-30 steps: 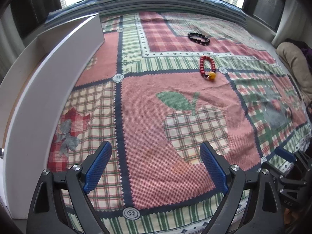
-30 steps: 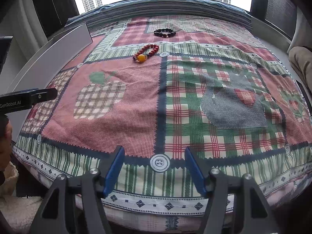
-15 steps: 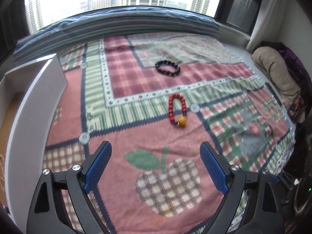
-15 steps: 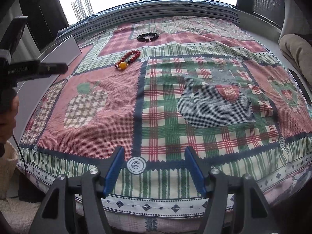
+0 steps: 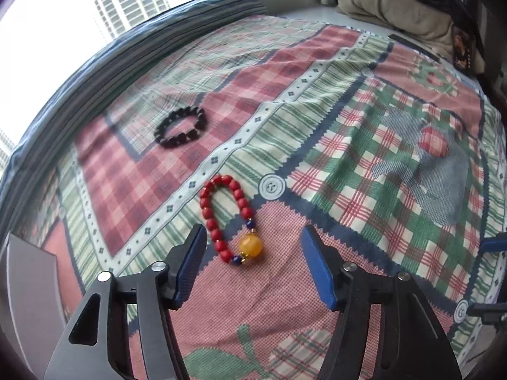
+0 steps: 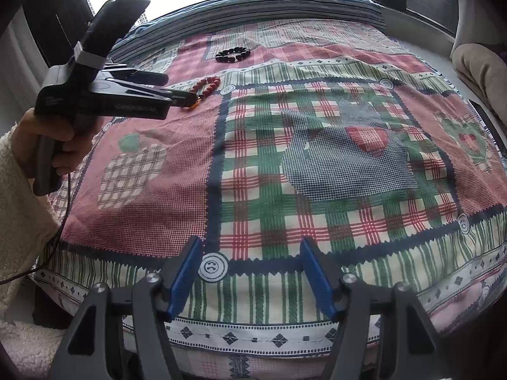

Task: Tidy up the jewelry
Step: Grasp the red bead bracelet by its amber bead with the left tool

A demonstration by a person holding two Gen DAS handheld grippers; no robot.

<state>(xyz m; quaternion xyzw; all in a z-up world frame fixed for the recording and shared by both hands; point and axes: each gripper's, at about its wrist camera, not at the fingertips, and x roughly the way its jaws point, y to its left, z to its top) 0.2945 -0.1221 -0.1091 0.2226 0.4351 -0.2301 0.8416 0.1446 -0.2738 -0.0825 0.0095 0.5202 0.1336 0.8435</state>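
A red bead bracelet point(image 5: 225, 218) with a large amber bead point(image 5: 251, 245) lies on the patchwork bedspread point(image 5: 348, 171), just ahead of my left gripper point(image 5: 253, 237). The left gripper is open and its blue pads stand either side of the bracelet's near end, not touching it. A dark bead bracelet point(image 5: 180, 127) lies farther back. In the right wrist view the left gripper point(image 6: 187, 96) hovers at the red bracelet point(image 6: 206, 86), with the dark bracelet point(image 6: 233, 54) beyond. My right gripper point(image 6: 250, 247) is open and empty over the bed's near edge.
A white box wall point(image 5: 28, 285) stands at the left of the bed. A beige cushion point(image 5: 393, 3) and dark items lie on the ledge at the back right. A window with tower blocks is behind the bed.
My left gripper has moved forward across the bed and now brackets the red bracelet. My right gripper has hardly moved and stays open.
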